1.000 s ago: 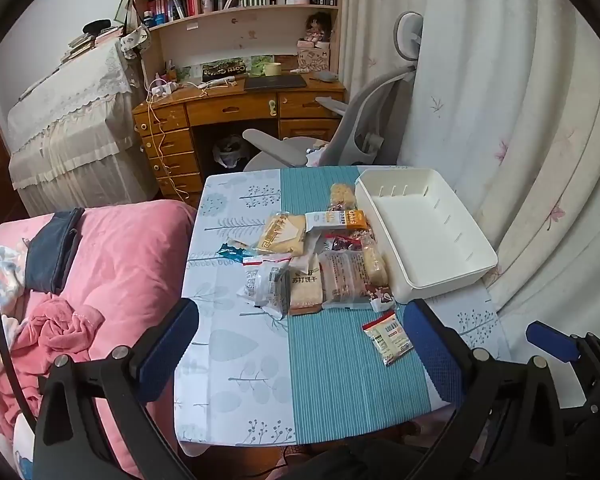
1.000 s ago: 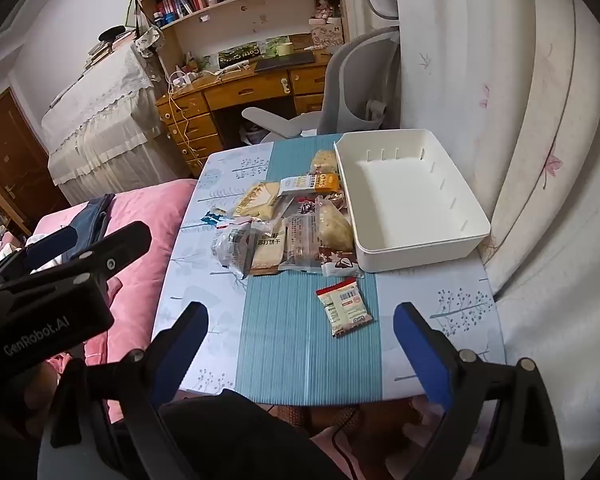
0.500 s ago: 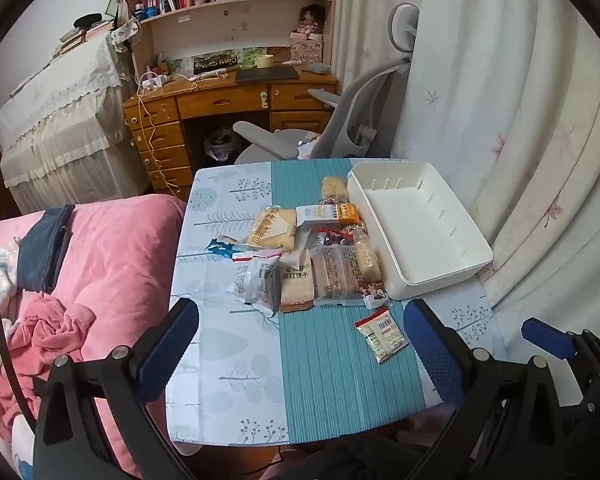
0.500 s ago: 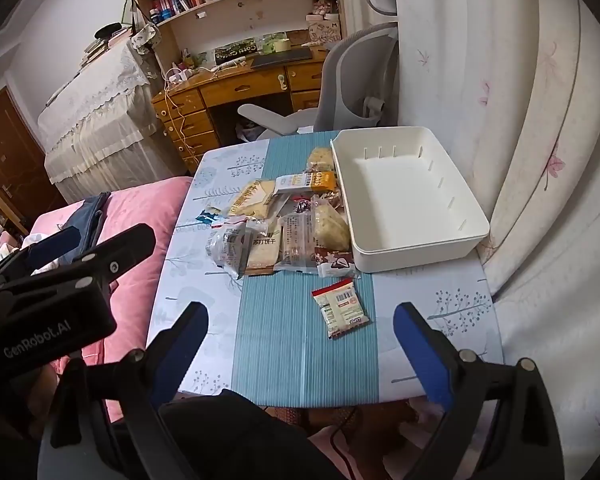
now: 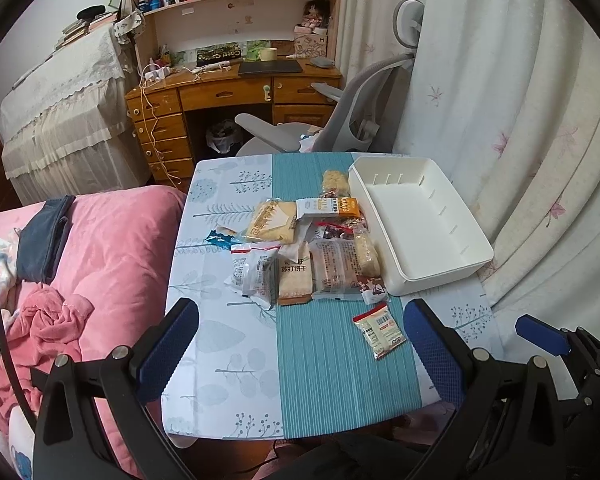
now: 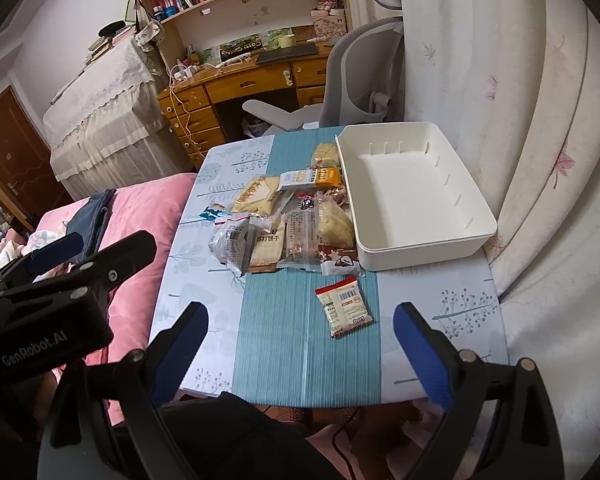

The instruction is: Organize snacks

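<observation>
Several snack packets lie in a pile (image 5: 300, 248) (image 6: 292, 220) in the middle of a small table. One red-topped packet (image 5: 379, 330) (image 6: 345, 306) lies apart, nearer the front edge. An empty white bin (image 5: 420, 220) (image 6: 412, 196) stands at the table's right side, touching the pile. My left gripper (image 5: 302, 344) is open and empty, above the table's front part. My right gripper (image 6: 300, 340) is open and empty, above the front edge, with the lone packet between its fingers in view. The left gripper's body shows at the left of the right wrist view (image 6: 60, 280).
The table (image 5: 220, 344) has a teal runner over a pale leaf-print cloth. A pink bed (image 5: 100, 248) adjoins its left side. A curtain (image 5: 520, 120) hangs close on the right. A grey chair (image 5: 340, 120) and a wooden desk (image 5: 228, 92) stand behind.
Both grippers have moved slightly forward and a little left over the table, so the snacks and bin look closer. Both stay open. Nothing on the table has moved.
</observation>
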A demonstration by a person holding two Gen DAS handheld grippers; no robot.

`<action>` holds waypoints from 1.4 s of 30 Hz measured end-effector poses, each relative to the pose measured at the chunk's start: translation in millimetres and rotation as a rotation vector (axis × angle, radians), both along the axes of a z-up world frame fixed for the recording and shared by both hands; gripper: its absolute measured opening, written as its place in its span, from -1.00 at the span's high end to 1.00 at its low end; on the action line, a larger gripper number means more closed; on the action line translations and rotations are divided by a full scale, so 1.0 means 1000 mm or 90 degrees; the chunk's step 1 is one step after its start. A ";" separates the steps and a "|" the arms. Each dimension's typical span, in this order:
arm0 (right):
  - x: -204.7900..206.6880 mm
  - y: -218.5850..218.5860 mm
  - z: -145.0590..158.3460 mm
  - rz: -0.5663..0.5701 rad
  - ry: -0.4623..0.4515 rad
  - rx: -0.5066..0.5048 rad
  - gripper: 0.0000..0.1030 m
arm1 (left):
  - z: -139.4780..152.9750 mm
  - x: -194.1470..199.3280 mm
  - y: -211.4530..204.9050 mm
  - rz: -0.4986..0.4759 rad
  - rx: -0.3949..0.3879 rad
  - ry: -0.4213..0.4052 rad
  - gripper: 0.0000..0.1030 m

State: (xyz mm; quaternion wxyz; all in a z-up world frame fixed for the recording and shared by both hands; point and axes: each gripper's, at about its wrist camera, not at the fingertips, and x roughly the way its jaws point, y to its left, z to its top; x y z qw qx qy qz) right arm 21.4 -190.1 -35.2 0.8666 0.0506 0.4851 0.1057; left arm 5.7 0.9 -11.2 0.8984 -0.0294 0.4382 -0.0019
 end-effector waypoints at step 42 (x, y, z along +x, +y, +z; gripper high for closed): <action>0.047 -0.022 -0.108 0.128 -0.028 -0.036 -0.75 | -0.074 0.082 0.029 0.046 -0.051 0.149 -0.98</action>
